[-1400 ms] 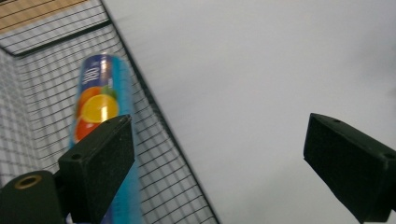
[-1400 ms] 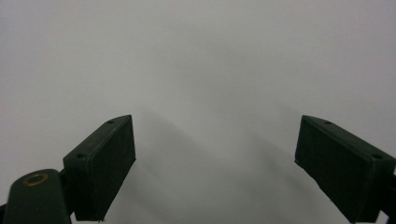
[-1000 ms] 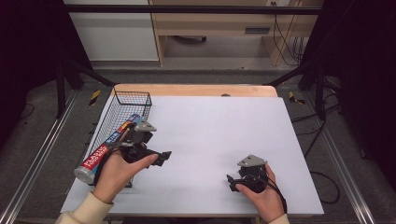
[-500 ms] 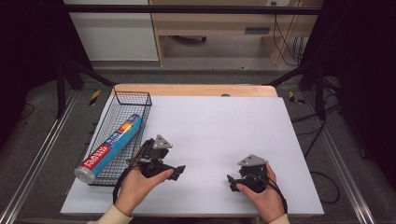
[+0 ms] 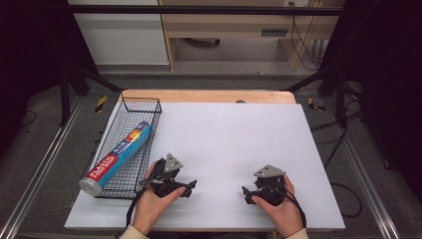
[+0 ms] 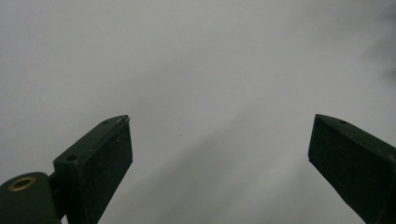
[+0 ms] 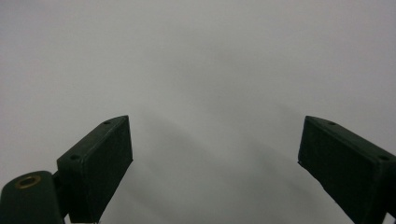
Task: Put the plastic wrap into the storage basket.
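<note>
Foil box: a long blue carton (image 5: pixel 117 159) with red and yellow patches and white lettering lies in the wire basket (image 5: pixel 149 105). Its long axis runs diagonally, the far end pointing up and to the right toward the basket's far right wall, the near end pointing down and to the left toward the table's near left corner.
Foil box, near end: a round grey end cap sits at the basket's near left part; whether it overhangs the rim is hard to judge from above.
Wire basket: black mesh, rectangular, standing along the left edge of the white table (image 5: pixel 239 144), its long side running away from the person.
Left gripper: the left gripper (image 5: pixel 189 185) rests low on the table just right of the basket's near right corner, held in the person's left hand (image 5: pixel 152 201). Its jaws point right, toward the other gripper.
Left jaws: spread wide in the left gripper view, with bare white table between them.
Right gripper: the right gripper (image 5: pixel 247 191) sits near the table's front edge in the right hand (image 5: pixel 278 204), well apart from the left gripper, jaws pointing left.
Right jaws: spread wide in the right gripper view, holding nothing.
Cables: a black cable trails from each gripper back toward the person.
</note>
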`<state>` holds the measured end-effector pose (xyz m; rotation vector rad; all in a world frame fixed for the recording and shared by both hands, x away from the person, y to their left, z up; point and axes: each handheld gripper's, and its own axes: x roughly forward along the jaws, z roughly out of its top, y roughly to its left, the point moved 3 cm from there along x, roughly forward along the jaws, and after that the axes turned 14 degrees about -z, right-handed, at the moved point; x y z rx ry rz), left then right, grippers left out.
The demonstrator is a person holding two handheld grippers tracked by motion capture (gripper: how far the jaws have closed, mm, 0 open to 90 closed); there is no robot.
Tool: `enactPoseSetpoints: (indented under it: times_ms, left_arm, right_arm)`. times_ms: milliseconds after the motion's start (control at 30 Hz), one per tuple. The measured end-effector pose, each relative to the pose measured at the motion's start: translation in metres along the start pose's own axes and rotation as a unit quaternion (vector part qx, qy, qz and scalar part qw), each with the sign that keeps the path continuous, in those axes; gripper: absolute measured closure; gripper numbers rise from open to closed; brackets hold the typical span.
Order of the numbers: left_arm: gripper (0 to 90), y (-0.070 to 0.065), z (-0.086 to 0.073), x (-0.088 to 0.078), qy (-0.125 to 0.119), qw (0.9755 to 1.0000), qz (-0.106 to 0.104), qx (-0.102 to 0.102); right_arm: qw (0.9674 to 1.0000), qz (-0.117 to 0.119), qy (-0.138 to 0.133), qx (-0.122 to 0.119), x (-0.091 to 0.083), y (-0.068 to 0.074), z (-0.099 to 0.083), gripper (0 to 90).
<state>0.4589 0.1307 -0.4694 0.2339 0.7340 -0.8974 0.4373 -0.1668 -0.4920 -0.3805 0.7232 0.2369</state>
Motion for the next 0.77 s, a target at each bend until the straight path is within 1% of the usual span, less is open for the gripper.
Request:
enactPoseSetpoints:
  times_ms: [33,67,100,133,167,200,333,467,500,600,667,700,767]
  left_arm:
    - [6.1,0.000,0.000,0.000,0.000,1.0000,0.000,0.000]
    - [6.0,0.001,-0.004,0.000,0.001,1.0000,0.003,0.007]
    - [5.9,0.001,-0.004,0.000,0.001,1.0000,0.003,0.007]
    - [5.9,0.001,-0.006,0.000,0.000,1.0000,0.004,0.008]
    - [5.9,0.001,-0.008,0.000,0.000,0.9999,0.007,0.011]
    - [5.8,0.002,-0.011,0.001,0.002,0.9998,0.010,0.016]
    - [5.8,0.002,-0.015,0.001,0.001,0.9998,0.011,0.017]
    - [5.8,0.003,-0.019,0.002,-0.008,0.9997,0.016,0.015]
    - [5.8,0.002,-0.020,0.002,-0.005,0.9997,0.016,0.017]
    - [5.9,-0.001,-0.021,-0.001,-0.009,0.9994,0.022,0.023]
    - [6.0,-0.004,-0.024,-0.003,-0.022,0.9993,0.027,0.015]
    - [6.1,-0.005,-0.024,-0.003,-0.019,0.9993,0.027,0.017]
    - [6.0,-0.006,-0.024,-0.003,-0.019,0.9992,0.029,0.021]
  right_arm:
    - [1.0000,0.000,0.000,0.000,0.000,0.000,0.000,10.3]
    - [1.0000,-0.002,-0.002,-0.007,0.001,0.000,0.000,10.3]
    - [1.0000,-0.002,-0.002,-0.007,0.001,0.000,0.000,10.3]
    - [1.0000,0.002,0.003,0.001,0.000,0.001,0.000,10.3]
    - [1.0000,-0.002,0.000,-0.005,0.001,0.000,0.000,10.3]
    - [1.0000,-0.003,-0.001,-0.005,0.001,0.000,0.000,10.3]
    - [1.0000,-0.003,-0.001,-0.005,0.001,0.001,0.000,10.3]
    - [0.9999,-0.003,-0.004,-0.010,0.001,0.000,0.000,10.4]
    - [0.9999,-0.003,-0.005,-0.010,0.001,0.000,0.001,10.3]
    - [1.0000,-0.003,-0.005,-0.007,0.001,0.001,0.001,10.3]
    - [0.9999,-0.005,-0.006,-0.012,0.000,0.001,0.002,10.4]
    - [0.9999,-0.005,-0.007,-0.013,0.000,0.001,0.002,10.4]
    - [0.9999,-0.004,-0.009,-0.013,0.000,0.000,0.003,10.4]
